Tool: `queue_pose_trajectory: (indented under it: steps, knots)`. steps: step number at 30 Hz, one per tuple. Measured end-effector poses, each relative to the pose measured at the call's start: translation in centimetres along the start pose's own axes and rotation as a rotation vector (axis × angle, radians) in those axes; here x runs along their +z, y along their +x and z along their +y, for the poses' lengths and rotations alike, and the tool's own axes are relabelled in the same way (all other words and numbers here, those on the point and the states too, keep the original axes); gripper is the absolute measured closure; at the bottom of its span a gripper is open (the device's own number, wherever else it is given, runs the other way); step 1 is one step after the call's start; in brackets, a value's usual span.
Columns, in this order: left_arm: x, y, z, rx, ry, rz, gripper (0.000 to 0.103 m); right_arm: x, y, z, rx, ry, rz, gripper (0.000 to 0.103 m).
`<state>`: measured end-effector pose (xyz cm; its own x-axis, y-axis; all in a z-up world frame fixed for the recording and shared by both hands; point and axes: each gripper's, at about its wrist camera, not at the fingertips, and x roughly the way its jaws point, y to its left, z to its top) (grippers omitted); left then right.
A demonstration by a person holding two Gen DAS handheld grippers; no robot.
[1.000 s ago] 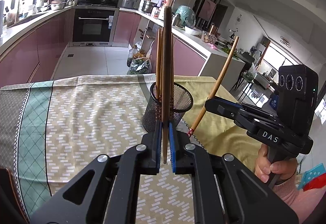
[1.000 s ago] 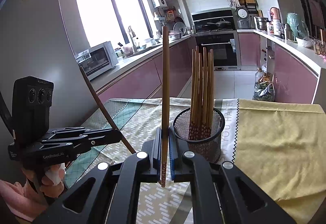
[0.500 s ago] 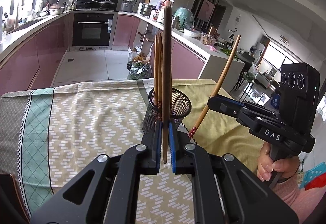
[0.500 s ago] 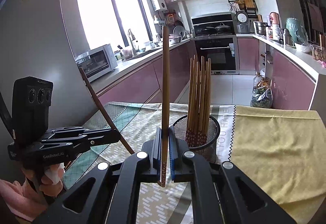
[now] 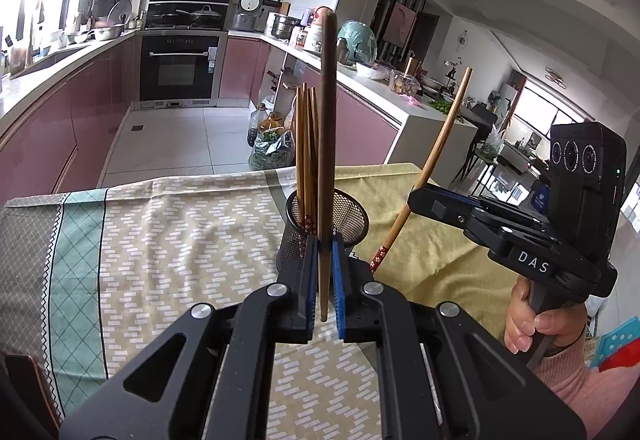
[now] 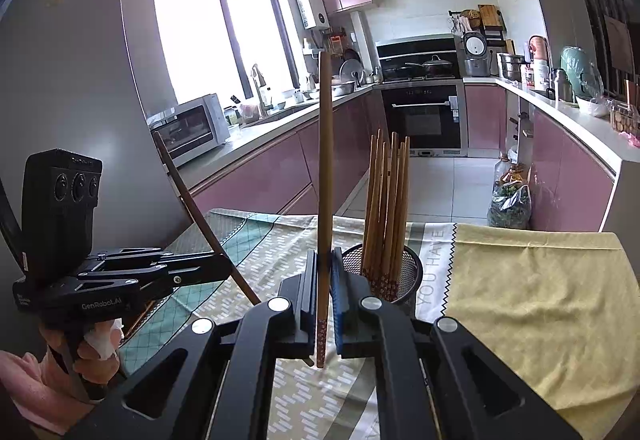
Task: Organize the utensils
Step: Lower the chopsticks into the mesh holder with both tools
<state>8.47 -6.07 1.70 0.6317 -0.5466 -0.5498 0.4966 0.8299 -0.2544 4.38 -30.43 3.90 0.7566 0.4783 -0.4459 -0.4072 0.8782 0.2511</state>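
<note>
Tablecloth (image 6: pixel 434 264) reads "YOU HAVE" — both hand-held grippers, "DAS" (image 5: pixel 324 280), "GenRobot.AI" (image 6: pixel 324 304), pinching chopsticks.

- Your left gripper (image 5: pixel 325 272) is a matte black frame of angular linkage arms with triangular cut-outs, round silver screw heads at the joints, and blue ribbed pads (image 5: pixel 338 292) lining its fingers.
- Your right gripper (image 6: pixel 325 288) has the same black frame, silver screws and blue pads.
- From the side, each carries a black boxy camera block with three round lenses; one body reads "DAS", the other "GenRobot.AI".
- Your right hand (image 5: pixel 536 324) wears a pink knitted sleeve (image 5: pixel 580 388).
- Your left hand (image 6: pixel 94 348) also shows a pink sleeve, with something white wrapped on a finger.
</note>
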Motion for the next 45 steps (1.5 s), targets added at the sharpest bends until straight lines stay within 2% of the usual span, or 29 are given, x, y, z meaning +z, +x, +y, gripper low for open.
queue_pose_trajectory:
  steps: [16,45]
  knots:
    - [2.4,-1.3,-0.8,-0.031,0.014,-0.034,0.095,1.9,-0.8,0.0,-0.01,-0.023,-0.033,0.097]
    - [5.8,-1.3,-2.2,-0.053,0.041,-0.078,0.095,3.2,-0.6,-0.5,-0.015,-0.031,-0.049,0.097]
